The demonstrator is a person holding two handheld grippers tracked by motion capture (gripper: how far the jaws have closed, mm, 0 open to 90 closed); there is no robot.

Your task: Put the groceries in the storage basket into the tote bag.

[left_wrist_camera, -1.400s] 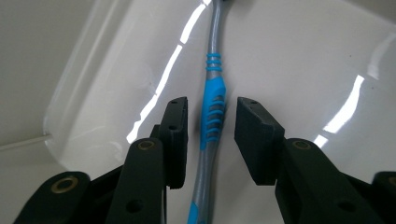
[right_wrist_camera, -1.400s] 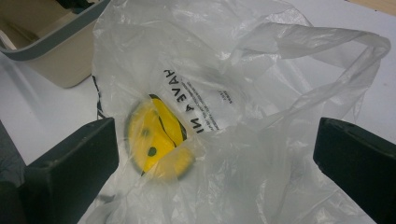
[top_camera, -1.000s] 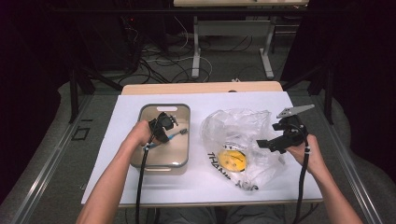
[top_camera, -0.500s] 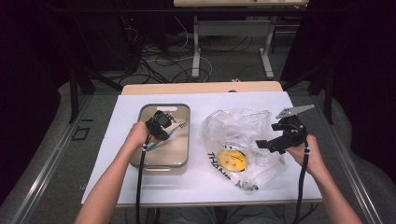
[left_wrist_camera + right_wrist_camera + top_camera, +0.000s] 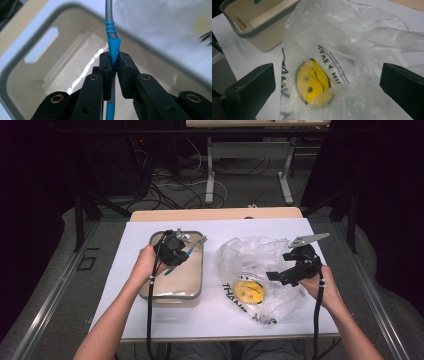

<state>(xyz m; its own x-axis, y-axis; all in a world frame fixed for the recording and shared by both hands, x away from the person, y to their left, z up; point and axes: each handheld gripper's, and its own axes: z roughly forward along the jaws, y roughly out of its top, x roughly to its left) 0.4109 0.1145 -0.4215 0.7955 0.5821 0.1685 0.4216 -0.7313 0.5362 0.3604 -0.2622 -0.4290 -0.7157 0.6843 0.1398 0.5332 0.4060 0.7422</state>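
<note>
**Thin grip on a toothbrush, bag not yet opened**

The left gripper (image 5: 113,65) has its jaws nearly shut, clamped on the blue-and-grey handle of a toothbrush (image 5: 186,255), which it holds above the beige tub (image 5: 172,292). In the left gripper view the handle runs straight up between the two pads, caught on its narrow blue rubber section; the bristle head points toward the middle of the table in the high view.

The right gripper (image 5: 327,87) stands wide open with nothing between its jaws, hovering just over the clear plastic bag (image 5: 260,270) with the yellow smiley print, which lies crumpled on the white table cover (image 5: 220,320) to the right of the tub.

The likely trouble, as I judge it:

- The handle is slim and smooth outside the rubber part, so it could pivot or slide in the pads if the hand tilts or swings fast.
- The long end sticking out could catch the tub's rim or the bag's film.
- If the toothbrush is meant for the bag, its mouth looks collapsed; unless the right gripper pinches and lifts an edge, the brush would merely push the film along.
- Thin plastic may slip free of wide jaws.
</note>
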